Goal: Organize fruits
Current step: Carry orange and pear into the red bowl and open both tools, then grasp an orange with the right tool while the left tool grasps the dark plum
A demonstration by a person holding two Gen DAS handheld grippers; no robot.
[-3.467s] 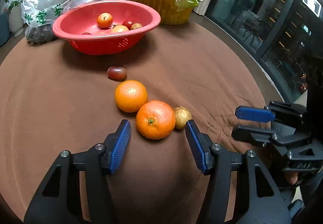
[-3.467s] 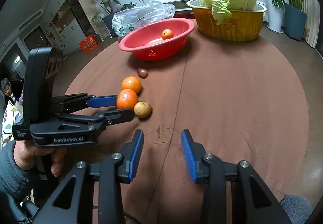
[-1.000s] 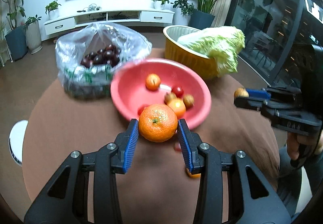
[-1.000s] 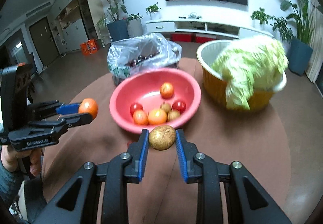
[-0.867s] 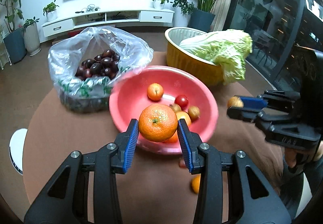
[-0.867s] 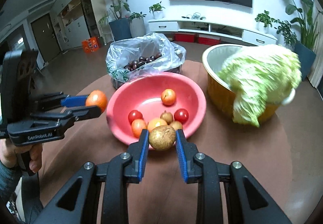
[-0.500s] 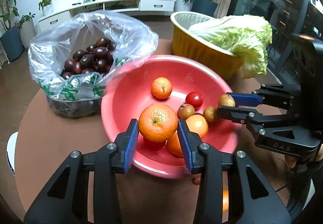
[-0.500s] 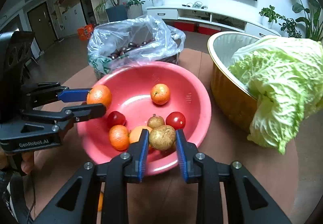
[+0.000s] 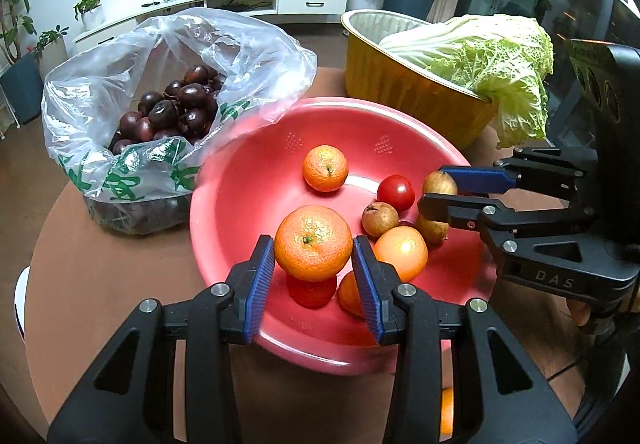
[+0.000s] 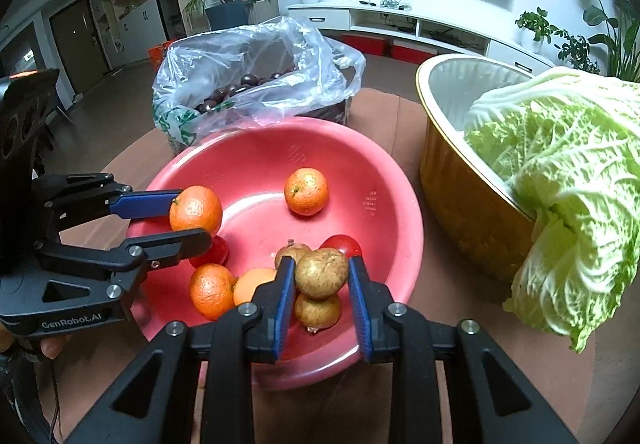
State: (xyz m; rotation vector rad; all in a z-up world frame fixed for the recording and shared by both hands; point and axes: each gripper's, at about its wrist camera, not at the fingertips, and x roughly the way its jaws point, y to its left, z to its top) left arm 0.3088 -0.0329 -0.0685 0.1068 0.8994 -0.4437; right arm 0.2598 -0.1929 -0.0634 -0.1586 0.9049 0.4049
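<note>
My left gripper [image 9: 313, 244] is shut on a large orange [image 9: 313, 242] and holds it just above the near side of the red bowl [image 9: 248, 195]. My right gripper [image 10: 322, 268] has a brown fruit [image 10: 322, 272] between its pads over the bowl's near right side. Its jaws are opening, and the fruit still touches both pads, right above another brown fruit [image 10: 318, 312]. In the bowl lie a small orange [image 9: 325, 168], a tomato [image 9: 396, 192], more oranges and brown fruits. One orange [image 9: 446, 410] lies on the table in front of the bowl.
A clear plastic bag of dark fruits [image 9: 160, 111] stands behind the bowl on the left. A gold basin [image 9: 400, 83] with a cabbage [image 9: 492, 55] stands at the back right. All rest on a round brown table [image 9: 100, 284].
Both grippers have moved forward and down from the bowl's near rim to over its inside, each with its fruit. The right jaws stand slightly wider.
</note>
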